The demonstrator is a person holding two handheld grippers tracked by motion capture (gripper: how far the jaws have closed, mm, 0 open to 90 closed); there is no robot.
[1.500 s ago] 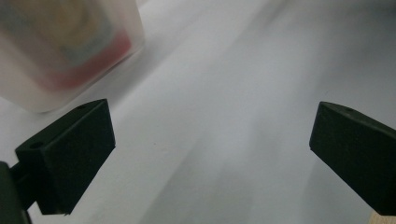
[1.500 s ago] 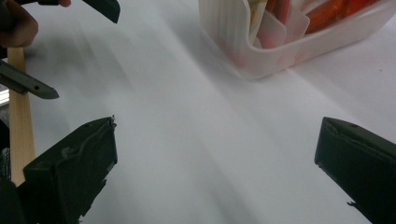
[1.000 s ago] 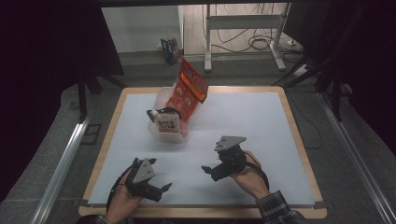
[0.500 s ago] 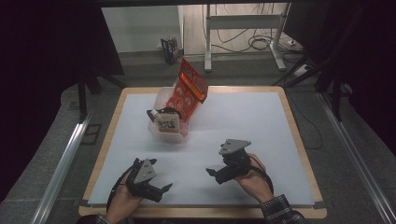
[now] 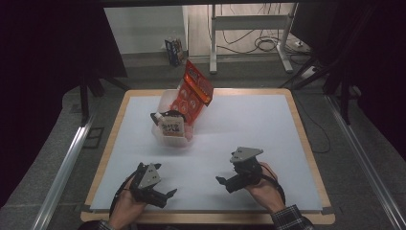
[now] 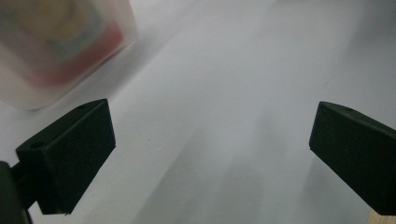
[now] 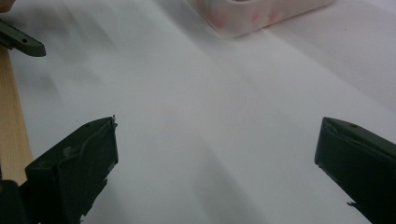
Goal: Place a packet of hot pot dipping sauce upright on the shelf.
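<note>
left gripper [image 5: 165,195]: jaws spread, empty; right gripper [image 5: 225,182]: jaws spread, empty | clear tub [image 5: 171,120] with snack packets, well apart

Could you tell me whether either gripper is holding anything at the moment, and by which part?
Nothing is held. The left gripper and right gripper are both open over the white table sheet, apart from the translucent plastic tub.

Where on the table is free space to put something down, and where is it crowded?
The white mat is bare to the right of the clear tub, out to the wooden edge, and between the left gripper and right gripper. It is crowded at the far left, where the tub holds the red bag and a small packet.
</note>
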